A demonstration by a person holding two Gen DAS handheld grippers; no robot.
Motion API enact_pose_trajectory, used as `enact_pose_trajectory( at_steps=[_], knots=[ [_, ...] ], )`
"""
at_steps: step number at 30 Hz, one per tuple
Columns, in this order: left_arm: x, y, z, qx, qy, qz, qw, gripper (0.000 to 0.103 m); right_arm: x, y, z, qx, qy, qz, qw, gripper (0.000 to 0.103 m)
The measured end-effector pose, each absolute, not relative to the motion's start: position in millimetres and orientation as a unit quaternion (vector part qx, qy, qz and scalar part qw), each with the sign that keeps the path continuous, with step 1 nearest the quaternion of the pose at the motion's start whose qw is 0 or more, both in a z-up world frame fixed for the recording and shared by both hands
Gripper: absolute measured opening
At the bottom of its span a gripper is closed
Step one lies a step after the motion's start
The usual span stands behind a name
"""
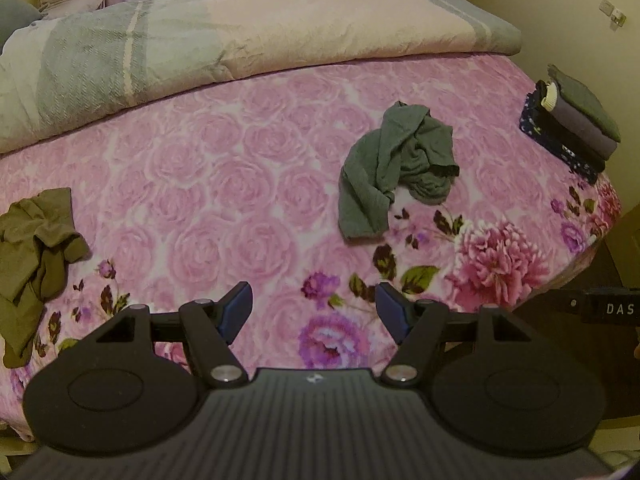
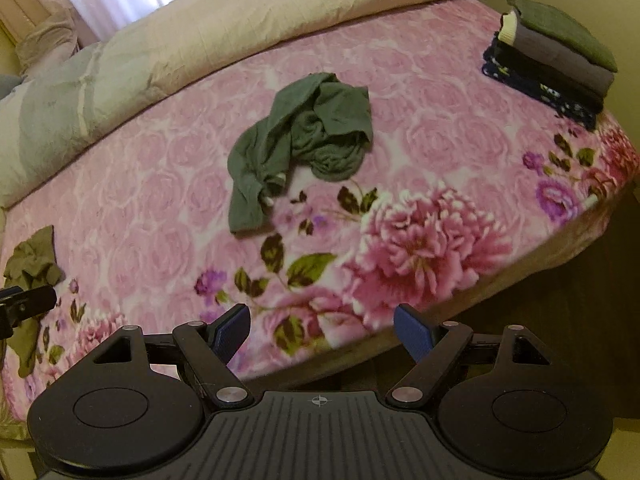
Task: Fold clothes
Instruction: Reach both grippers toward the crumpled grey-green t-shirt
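A: Working from the left, where do the clothes lie?

B: An olive garment (image 1: 36, 256) sits crumpled at the bed's left edge, beside the left gripper (image 1: 314, 312). Further right, near the middle of the pink floral blanket (image 1: 224, 184), a grey-green garment (image 1: 394, 168) lies bunched up. At the far right corner stands a stack of folded clothes (image 1: 576, 120).

A: And the tools?

B: Both have their jaws spread apart, holding nothing, hovering over the near edge of the bed. The right gripper (image 2: 322, 330) hangs partly off that edge.

A: Which reaches the grey-green one?

B: It lies ahead of both, well apart. Its long part runs from far-right to near-left, the loose end pointing toward the grippers. I judge the right one marginally better lined up.
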State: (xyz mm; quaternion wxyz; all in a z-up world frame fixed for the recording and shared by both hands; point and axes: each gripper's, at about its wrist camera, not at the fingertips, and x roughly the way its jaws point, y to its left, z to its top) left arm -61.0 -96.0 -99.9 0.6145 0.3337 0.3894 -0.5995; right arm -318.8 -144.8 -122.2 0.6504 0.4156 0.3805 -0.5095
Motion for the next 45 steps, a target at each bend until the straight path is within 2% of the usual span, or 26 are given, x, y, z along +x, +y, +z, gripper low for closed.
enact_pose_trajectory(
  at_steps=[13, 25, 34, 45],
  knots=[
    [-85.5, -121.7, -96.6, 0.323, 0.374, -0.598, 0.632, 0.065, -337.8, -167.2, -117.3, 0.409, 0.362, -0.51, 0.664, 0.082],
    [-150.3, -196.4, -120.2, 0.292, 0.417, -0.544, 0.667, 0.065, -412.0, -286.9, -116.6, 0.392, 0.352, -0.486, 0.697, 0.082],
    [-178.8, -199.3, -146.2, 0.259, 0.464, -0.465, 0.708, 0.065, -435.3, -356.2, -139.6, 0.346, 0.399, -0.421, 0.737, 0.082],
    [-178.5, -176.3, -202.7, 0.268, 0.489, -0.404, 0.725, 0.065, -399.3, -394.3, -200.8, 0.247, 0.468, -0.343, 0.776, 0.082]
  ],
)
